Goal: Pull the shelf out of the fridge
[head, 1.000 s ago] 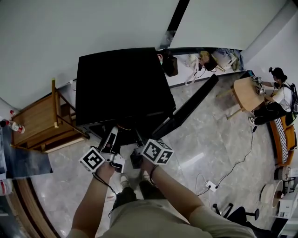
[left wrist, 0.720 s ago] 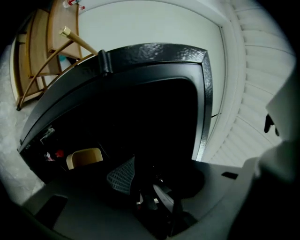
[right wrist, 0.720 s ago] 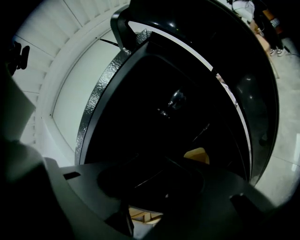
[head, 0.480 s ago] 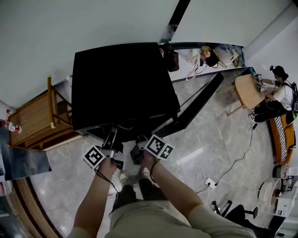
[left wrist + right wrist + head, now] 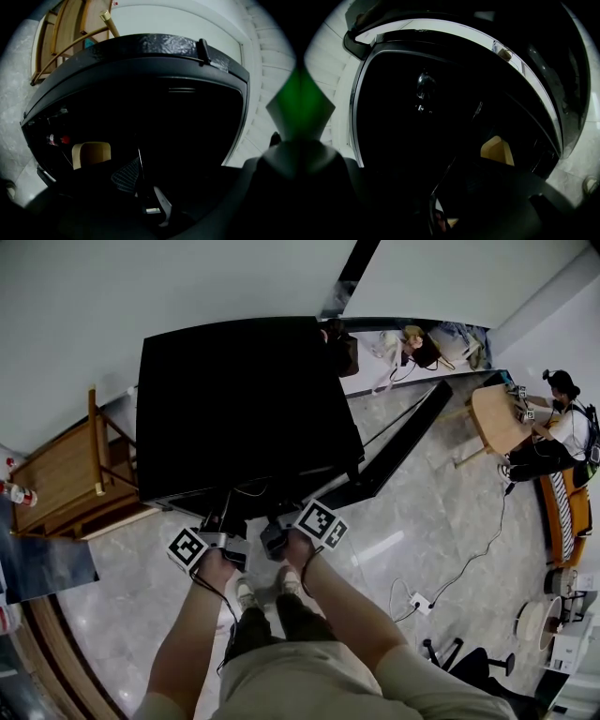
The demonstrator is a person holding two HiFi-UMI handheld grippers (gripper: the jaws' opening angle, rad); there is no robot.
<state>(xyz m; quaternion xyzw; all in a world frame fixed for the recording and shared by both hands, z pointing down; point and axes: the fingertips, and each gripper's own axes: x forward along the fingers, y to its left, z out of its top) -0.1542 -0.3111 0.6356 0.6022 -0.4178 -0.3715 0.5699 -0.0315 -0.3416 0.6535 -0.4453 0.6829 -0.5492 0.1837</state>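
Head view: the fridge (image 5: 239,409) is the black box right in front of you, with its door (image 5: 394,451) swung wide to your right. Your left gripper (image 5: 223,519) and right gripper (image 5: 278,521) sit side by side at the lower front of the opening, noses pointing in. The interior is hidden from up here.

Left gripper view: dark cavity. A thin straight edge runs between the jaws. I read it as the front lip of the shelf (image 5: 139,164), which is seated inside the fridge. The jaws have just been closing, but the meshed pad (image 5: 125,176) and the pale finger opposite stand apart with the lip between them, and no squeeze is visible. A tan box (image 5: 91,153) and a red-capped bottle (image 5: 58,139) sit deeper in, to the left.

Right gripper view: darker. The same kind of thin edge runs down toward the jaws. These jaws have also just been closing. They look spread around the edge, though it is dim and I see no contact. The tan box shows off to the right here.

Status, my read: the door is open and both grippers are lined up on the lip. The shelf is not gripped and not drawn out. What's left is to clamp both sides, then pull straight out together, keeping it level.
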